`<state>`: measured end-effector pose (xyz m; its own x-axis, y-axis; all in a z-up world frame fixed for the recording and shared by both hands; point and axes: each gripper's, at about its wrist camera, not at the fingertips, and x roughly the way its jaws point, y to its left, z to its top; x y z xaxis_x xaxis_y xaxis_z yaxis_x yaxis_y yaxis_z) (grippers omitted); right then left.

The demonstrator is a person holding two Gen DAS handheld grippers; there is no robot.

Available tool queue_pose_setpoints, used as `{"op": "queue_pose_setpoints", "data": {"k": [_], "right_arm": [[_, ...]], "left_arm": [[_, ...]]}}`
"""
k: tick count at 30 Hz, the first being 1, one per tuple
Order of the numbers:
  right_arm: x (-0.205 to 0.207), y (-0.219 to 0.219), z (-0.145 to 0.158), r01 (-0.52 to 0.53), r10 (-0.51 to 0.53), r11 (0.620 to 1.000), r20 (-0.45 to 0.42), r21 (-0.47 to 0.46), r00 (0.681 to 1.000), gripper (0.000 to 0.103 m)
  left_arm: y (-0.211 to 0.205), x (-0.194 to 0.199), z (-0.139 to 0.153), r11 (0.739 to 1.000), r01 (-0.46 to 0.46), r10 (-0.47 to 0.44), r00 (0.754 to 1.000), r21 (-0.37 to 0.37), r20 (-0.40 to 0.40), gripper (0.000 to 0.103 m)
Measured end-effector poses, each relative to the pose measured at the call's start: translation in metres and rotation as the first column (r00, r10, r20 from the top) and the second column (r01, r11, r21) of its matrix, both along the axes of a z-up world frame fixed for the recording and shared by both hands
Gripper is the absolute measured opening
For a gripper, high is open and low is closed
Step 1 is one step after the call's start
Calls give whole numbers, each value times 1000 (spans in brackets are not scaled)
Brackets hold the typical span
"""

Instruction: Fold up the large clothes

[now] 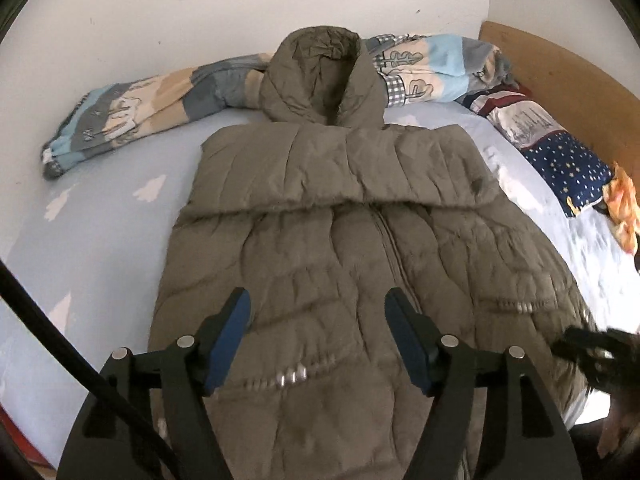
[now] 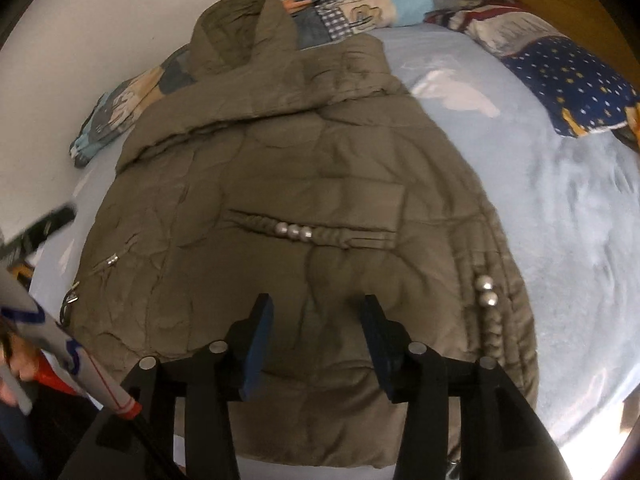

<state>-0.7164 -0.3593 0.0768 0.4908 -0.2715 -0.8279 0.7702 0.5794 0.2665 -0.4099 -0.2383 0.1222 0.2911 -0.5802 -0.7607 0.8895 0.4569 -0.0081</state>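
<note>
While both jaws gape empty, they hover over the jacket (image 1: 320, 240).

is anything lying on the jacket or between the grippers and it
Nothing visible does. The jacket lies bare on the bed; the left hand-held gripper and right hand-held gripper hang open above it, and the rolled blanket lies beyond the hood.

Pretty plain bedroom: a bed (image 1: 100, 240) with a pale blue sheet printed with white cloud shapes, pushed up against a white wall (image 1: 200, 8) that has a few small marks on it. Curved wooden headboard (image 1: 560, 76) along the right edge. A patterned blanket (image 1: 132, 112) is bunched along the wall edge, with a navy starry pillow (image 1: 568, 168) by the headboard. Soft daylight.
</note>
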Motion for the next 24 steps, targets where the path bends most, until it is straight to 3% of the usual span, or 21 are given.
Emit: {"op": "queue_pose_setpoints", "data": {"k": [6, 10, 12, 15, 17, 20, 24], "right_arm": [[17, -22, 46, -4, 5, 1000, 32, -13, 999, 49], [59, -61, 98, -6, 8, 999, 30, -41, 1000, 49], [83, -86, 121, 0, 2, 999, 32, -48, 999, 50], [126, -128, 149, -10, 12, 996, 18, -84, 1000, 58], [153, -162, 161, -7, 8, 993, 13, -115, 1000, 60], [193, -214, 168, 21, -19, 992, 21, -128, 1000, 61], [249, -275, 167, 7, -10, 984, -15, -177, 1000, 63]], "left_arm": [[-36, 51, -17, 999, -52, 52, 999, 4, -15, 69], [-46, 82, -15, 999, -49, 50, 999, 21, -20, 69], [-55, 108, -4, 998, -51, 52, 998, 24, -34, 69], [-78, 148, 19, 997, -64, 64, 998, 37, -20, 69], [-100, 173, 36, 997, -60, 61, 998, 48, -18, 74], [-140, 208, 58, 993, -85, 85, 996, 82, 5, 79], [-208, 247, 82, 991, -119, 116, 992, 62, 54, 79]]}}
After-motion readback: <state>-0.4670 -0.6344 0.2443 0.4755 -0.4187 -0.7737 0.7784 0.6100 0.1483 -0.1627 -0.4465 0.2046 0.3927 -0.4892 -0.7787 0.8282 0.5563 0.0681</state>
